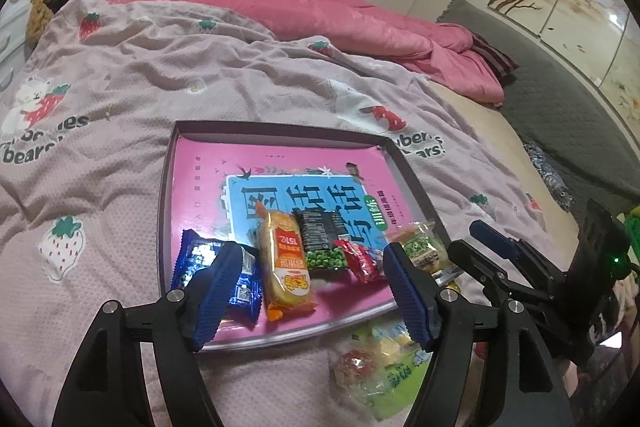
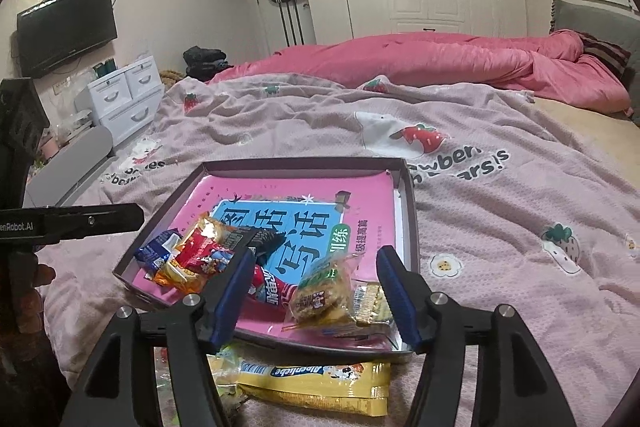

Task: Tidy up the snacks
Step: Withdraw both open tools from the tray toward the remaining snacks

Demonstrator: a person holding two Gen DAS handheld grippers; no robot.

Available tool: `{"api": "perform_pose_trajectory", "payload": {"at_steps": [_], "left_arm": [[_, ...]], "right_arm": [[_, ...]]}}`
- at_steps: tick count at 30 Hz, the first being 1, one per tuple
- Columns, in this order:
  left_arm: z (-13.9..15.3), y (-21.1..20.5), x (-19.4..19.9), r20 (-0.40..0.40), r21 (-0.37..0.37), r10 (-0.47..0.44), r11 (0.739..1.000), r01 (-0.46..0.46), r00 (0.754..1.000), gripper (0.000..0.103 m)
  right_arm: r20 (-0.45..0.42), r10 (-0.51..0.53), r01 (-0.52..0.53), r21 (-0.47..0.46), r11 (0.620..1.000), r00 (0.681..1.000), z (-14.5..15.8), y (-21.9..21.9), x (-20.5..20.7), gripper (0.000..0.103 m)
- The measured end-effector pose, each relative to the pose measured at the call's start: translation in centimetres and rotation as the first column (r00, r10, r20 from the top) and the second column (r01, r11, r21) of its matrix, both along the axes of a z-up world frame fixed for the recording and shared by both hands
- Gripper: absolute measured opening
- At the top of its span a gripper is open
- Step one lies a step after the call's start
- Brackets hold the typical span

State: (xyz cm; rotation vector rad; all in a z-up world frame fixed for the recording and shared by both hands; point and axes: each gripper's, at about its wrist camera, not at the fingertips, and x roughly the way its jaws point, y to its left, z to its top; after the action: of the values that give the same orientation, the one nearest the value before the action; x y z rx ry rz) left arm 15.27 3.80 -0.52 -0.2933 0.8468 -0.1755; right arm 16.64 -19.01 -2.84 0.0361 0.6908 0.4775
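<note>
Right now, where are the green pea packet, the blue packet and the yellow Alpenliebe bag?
Green pea packet (image 1: 325, 259), left wrist view, on its pea picture.
Blue packet (image 1: 191, 259), left wrist view, on its upper half.
Alpenliebe bag (image 2: 320, 373), right wrist view, on its blue logo.

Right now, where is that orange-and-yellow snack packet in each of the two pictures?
Left wrist view: the orange-and-yellow packet lies low in the middle, second from the left in the row.
Right wrist view: it sits at the tray's near left corner, partly under other packets.
Shared landmark: the pink-lined tray.
</note>
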Motion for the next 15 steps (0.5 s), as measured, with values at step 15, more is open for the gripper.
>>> {"api": "perform_pose_trajectory", "payload": {"at_steps": [15], "left_arm": [[1.6,-0.9,-1.6,0.024,0.025,-0.013,1.000,0.012,1.000,0.077]], "right_arm": [[0.034,-0.020,0.019,0.030,0.999,0.999,1.9,-1.2,-1.8,0.067]]}}
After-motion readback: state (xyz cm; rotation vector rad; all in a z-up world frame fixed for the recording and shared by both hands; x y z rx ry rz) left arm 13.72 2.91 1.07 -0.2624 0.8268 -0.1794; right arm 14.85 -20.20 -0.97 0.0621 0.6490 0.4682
